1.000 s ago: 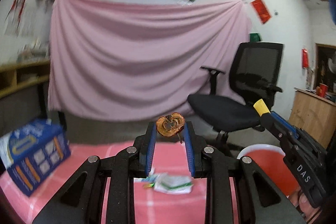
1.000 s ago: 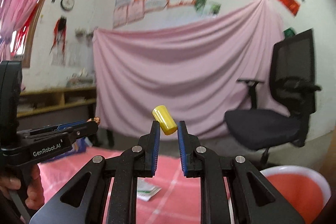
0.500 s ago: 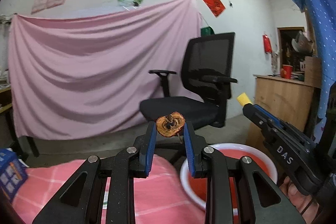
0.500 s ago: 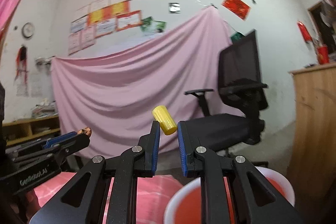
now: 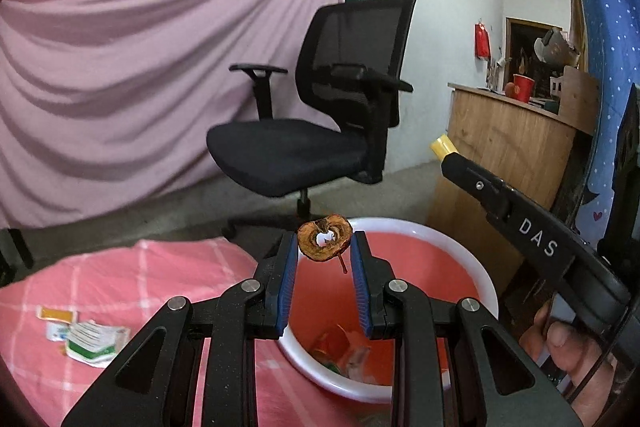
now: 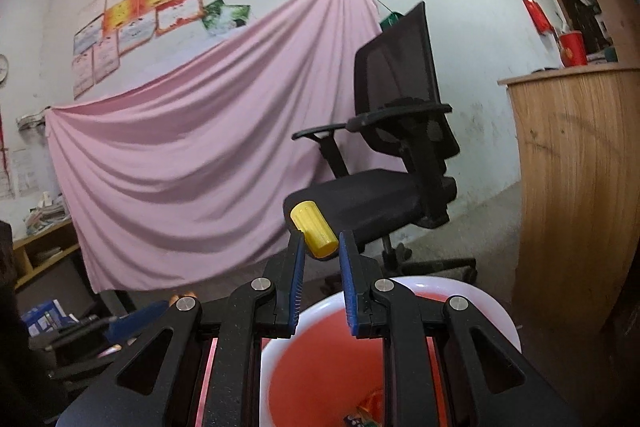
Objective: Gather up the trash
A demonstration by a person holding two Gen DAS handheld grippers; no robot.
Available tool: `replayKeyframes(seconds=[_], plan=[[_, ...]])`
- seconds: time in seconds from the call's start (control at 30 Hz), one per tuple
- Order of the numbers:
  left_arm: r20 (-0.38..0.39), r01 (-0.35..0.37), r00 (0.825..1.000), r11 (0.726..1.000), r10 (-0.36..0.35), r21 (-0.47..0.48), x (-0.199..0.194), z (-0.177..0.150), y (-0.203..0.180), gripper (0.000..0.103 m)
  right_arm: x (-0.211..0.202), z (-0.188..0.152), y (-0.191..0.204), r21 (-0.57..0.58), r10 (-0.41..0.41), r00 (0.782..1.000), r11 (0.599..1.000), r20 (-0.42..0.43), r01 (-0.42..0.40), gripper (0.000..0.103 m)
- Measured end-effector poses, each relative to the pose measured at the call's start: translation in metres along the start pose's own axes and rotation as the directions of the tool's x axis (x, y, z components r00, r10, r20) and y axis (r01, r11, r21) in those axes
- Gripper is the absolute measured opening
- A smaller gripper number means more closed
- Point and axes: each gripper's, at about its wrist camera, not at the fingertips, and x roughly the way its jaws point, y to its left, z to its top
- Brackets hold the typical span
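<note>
Trash run nears its drop: from our left wrist, the left tool (image 5: pixel 325 254) grips a dried fruit slice (image 5: pixel 324 242) over the red bin (image 5: pixel 476 269), wrappers (image 5: pixel 90 337) still littering the pink-clothed surface (image 5: pixel 160 267). From our right wrist, the right tool (image 6: pixel 321 245) clamps a yellow cap (image 6: pixel 314 229) above the same bin (image 6: pixel 460 287), scraps already inside.

Both views are fisheye cameras riding on the handheld grippers, each looking forward along its own two fingers. The left wrist view sits just above the red basin (image 5: pixel 476 267), tilted slightly downward, so the basin's inside and the pink checked table (image 5: pixel 168 279) left of the basin show close below. The right wrist view faces nearly level over the same basin (image 6: pixel 480 307), catching only its near rim and part of its inside. Beyond the basin, both views share the black office chair (image 5: pixel 320 131), the pink sheet (image 5: pixel 120 75) hung on the wall, and the wooden counter (image 5: pixel 512 147) right of the basin. Each view catches the other gripper at its edge.
</note>
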Motion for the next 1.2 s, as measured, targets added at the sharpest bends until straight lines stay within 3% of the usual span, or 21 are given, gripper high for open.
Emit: replayKeyframes(seconds=[0.23,0.27,0.33,0.57,0.73,0.93,1.0,1.13,1.2], plan=[[-0.057,0.025,0.998,0.999,-0.027,-0.043,0.009,-0.007,0.005,0.027,0.008,-0.004,-0.007,0.021,-0.034,0.998,0.999,-0.062,0.036,0.018],[-0.062,0.025,0.998,0.998,-0.028,-0.05,0.01,-0.007,0.006,0.034,0.009,-0.004,-0.008,0.025,-0.038,0.997,0.999,-0.067,0.04,0.024],[-0.06,0.028,0.998,0.997,-0.032,-0.07,0.009,-0.007,0.01,0.038,0.009,-0.004,-0.01,0.031,-0.036,0.997,0.999,-0.069,0.039,0.031],[-0.049,0.005,0.999,0.995,-0.01,-0.103,0.001,-0.009,0.024,0.038,0.009,-0.003,-0.008,0.022,-0.04,0.997,0.999,-0.07,0.042,0.035],[-0.031,-0.032,0.999,0.992,0.028,-0.123,-0.011,-0.008,0.038,0.038,0.006,0.0,-0.003,0.02,-0.033,0.998,0.999,-0.048,0.034,0.046],[0.011,-0.096,0.995,0.984,0.098,-0.153,-0.036,-0.005,0.059,0.046,0.002,0.004,0.01,0.015,-0.017,1.0,1.0,-0.014,0.018,0.056],[0.025,-0.119,0.992,0.98,0.125,-0.162,-0.045,-0.004,0.067,0.048,0.0,0.005,0.017,0.006,-0.009,1.0,1.0,0.003,0.009,0.07],[0.056,-0.179,0.98,0.964,0.193,-0.197,-0.067,-0.003,0.087,0.058,-0.003,0.008,0.035,-0.02,0.018,0.999,1.0,0.038,-0.017,0.078],[0.068,-0.2,0.974,0.957,0.218,-0.212,-0.076,-0.004,0.097,0.06,-0.005,0.008,0.044,-0.026,0.035,0.998,0.999,0.059,-0.034,0.087]])
